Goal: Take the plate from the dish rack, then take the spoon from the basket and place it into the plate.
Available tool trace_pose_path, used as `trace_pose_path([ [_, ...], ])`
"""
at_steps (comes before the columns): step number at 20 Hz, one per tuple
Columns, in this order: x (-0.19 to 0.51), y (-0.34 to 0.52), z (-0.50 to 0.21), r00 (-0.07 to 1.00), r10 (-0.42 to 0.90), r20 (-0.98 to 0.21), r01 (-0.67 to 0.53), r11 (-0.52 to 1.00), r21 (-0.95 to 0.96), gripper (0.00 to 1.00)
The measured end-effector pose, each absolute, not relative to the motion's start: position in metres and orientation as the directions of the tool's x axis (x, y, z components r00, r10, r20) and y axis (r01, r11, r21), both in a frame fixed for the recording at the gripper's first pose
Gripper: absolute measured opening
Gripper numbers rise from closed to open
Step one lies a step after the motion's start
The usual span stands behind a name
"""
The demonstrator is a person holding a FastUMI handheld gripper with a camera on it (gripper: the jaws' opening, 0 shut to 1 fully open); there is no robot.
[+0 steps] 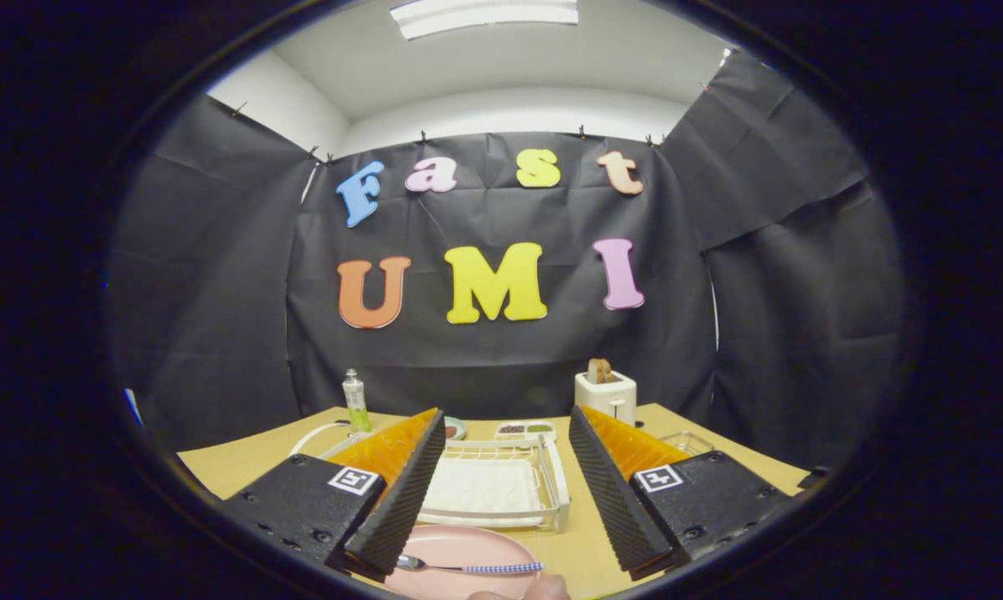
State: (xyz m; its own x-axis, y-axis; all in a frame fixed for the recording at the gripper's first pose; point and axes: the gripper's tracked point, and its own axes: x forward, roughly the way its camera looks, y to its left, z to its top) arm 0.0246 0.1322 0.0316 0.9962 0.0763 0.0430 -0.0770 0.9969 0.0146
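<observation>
Hand-held gripper [501,492] released, fingers wide apart, nothing between them. Pink plate [459,552] on desk [226,467] at 6 o'clock, spoon [468,567] lying in it. White dish rack [501,487] just beyond the plate at 12 o'clock. Toaster [605,393] with bread at 1 o'clock.

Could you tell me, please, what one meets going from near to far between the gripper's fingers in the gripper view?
Spoon lying on the pink plate → white dish rack → small divided tray → black cloth wall. The gripper is open, holding nothing.
</observation>
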Motion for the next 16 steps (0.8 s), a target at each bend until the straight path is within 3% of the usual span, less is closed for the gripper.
trace_pose_path([
  [16,-0.005,0.15,0.0,0.992,0.115,0.047,-0.117,0.992,0.039,0.96],
])
